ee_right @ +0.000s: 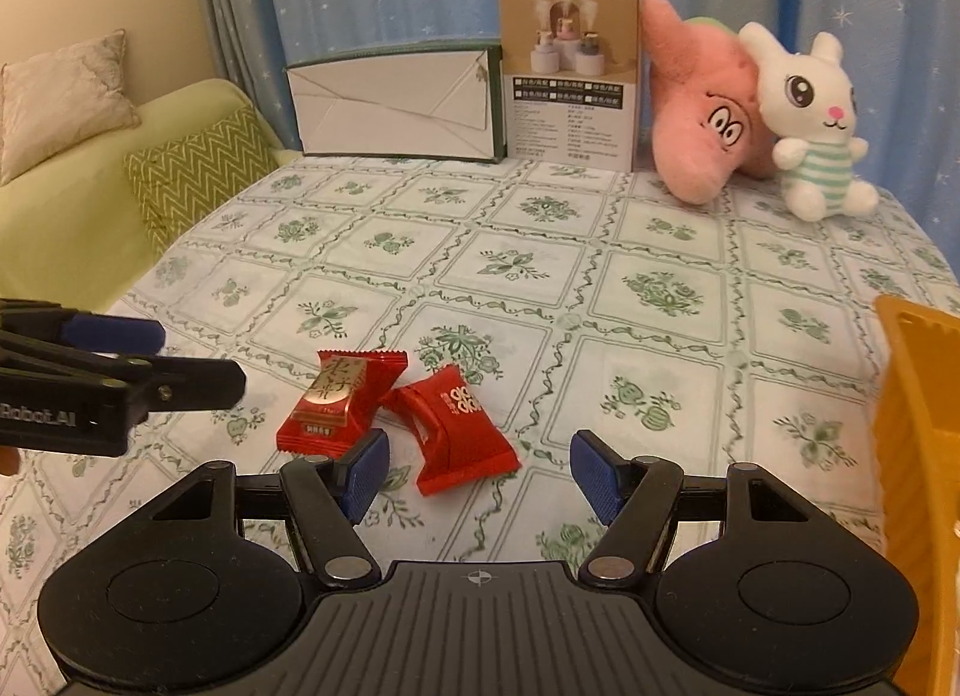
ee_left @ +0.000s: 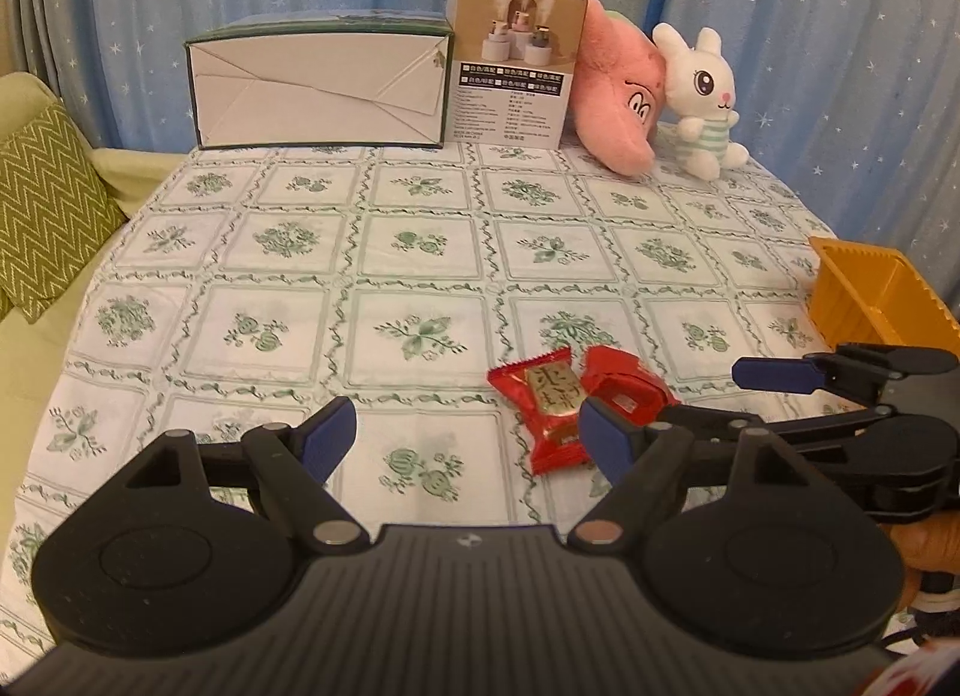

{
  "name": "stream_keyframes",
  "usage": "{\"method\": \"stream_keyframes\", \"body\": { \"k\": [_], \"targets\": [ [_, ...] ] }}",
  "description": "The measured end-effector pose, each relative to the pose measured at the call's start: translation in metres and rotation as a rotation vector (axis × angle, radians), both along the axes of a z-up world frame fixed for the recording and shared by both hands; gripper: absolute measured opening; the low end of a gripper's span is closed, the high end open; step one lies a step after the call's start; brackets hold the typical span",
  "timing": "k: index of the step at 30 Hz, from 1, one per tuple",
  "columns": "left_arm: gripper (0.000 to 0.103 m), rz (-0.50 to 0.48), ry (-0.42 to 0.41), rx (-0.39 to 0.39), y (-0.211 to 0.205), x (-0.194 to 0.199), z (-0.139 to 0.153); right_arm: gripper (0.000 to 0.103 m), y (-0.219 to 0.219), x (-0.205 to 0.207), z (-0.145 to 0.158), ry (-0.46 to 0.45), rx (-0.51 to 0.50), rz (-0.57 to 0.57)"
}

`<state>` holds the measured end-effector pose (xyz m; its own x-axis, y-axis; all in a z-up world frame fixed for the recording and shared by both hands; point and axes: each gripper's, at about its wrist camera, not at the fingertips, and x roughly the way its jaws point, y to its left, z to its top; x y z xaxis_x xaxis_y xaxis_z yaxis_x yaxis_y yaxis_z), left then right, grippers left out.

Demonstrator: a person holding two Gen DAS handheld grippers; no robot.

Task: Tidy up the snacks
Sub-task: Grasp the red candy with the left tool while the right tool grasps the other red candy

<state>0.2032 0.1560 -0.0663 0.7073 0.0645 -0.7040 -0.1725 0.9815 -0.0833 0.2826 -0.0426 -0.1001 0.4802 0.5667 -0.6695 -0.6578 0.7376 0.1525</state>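
Two red snack packets lie side by side on the floral tablecloth. One bears a gold label [ee_left: 549, 408] [ee_right: 339, 402]; the other is plain red with white print [ee_left: 624, 387] [ee_right: 459, 432]. My left gripper [ee_left: 468, 444] stands open just short of them, its right pad beside the gold-label packet, nothing between its fingers. My right gripper [ee_right: 480, 474] is open too, low over the cloth, with the plain red packet just ahead of the gap. In the left wrist view, one blue-tipped finger [ee_left: 780, 375] of the right gripper reaches in from the right. Neither gripper holds anything.
A yellow plastic bin [ee_left: 870, 294] [ee_right: 918, 426] stands at the table's right edge. At the back are a white carton [ee_left: 318, 90], a small product box [ee_left: 513, 60], a pink plush [ee_left: 618, 102] and a white rabbit plush [ee_left: 702, 96]. A green sofa with cushions [ee_right: 192, 174] lies left.
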Motion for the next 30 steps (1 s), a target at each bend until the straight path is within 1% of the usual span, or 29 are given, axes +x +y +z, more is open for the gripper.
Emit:
{"method": "stream_keyframes", "body": {
  "k": [2,5,7,8,9,11,13,15,17,19,22,24,27,29,30],
  "targets": [
    [0.079,0.006,-0.002,0.002,0.003,0.001,0.0,0.068,0.005,0.003,-0.002,-0.009,0.003,0.02],
    [0.079,0.024,0.0,-0.015,0.008,0.002,-0.002,0.067,0.012,0.007,-0.004,-0.015,0.015,0.043],
    [0.079,0.033,0.006,-0.022,0.01,0.003,-0.004,0.063,0.016,0.011,-0.008,-0.011,0.009,0.045],
    [0.079,0.035,0.007,-0.02,0.011,0.002,-0.004,0.059,0.019,0.013,-0.011,-0.01,0.003,0.049],
    [0.079,0.035,0.006,-0.019,0.011,0.002,-0.004,0.056,0.022,0.014,-0.013,-0.014,-0.007,0.053],
    [0.079,0.037,0.004,-0.019,0.01,0.002,-0.003,0.054,0.027,0.017,-0.018,-0.02,-0.026,0.06],
    [0.079,0.036,0.007,-0.02,0.01,0.003,-0.005,0.05,0.029,0.02,-0.022,-0.012,-0.033,0.063],
    [0.079,0.031,0.012,-0.023,0.009,0.004,-0.006,0.036,0.03,0.021,-0.024,-0.01,-0.034,0.065],
    [0.079,0.023,0.015,-0.027,0.007,0.006,-0.008,0.03,0.029,0.018,-0.022,-0.019,-0.034,0.07],
    [0.079,0.013,0.014,-0.032,0.005,0.008,-0.009,0.028,0.025,0.018,-0.019,-0.014,-0.044,0.043],
    [0.079,-0.006,0.014,-0.046,0.0,0.014,-0.011,0.027,0.01,0.019,-0.016,0.01,-0.04,-0.042],
    [0.079,-0.022,0.017,-0.061,-0.004,0.018,-0.013,0.027,-0.001,0.019,-0.013,0.009,-0.046,-0.084],
    [0.073,-0.036,0.016,-0.081,-0.009,0.023,-0.015,0.026,-0.016,0.02,-0.009,0.02,-0.047,-0.145],
    [0.067,-0.047,0.015,-0.096,-0.013,0.028,-0.018,0.026,-0.023,0.019,-0.007,0.025,-0.047,-0.173],
    [0.065,-0.051,0.016,-0.103,-0.015,0.03,-0.019,0.026,-0.025,0.018,-0.007,0.027,-0.049,-0.183]
  ]
}}
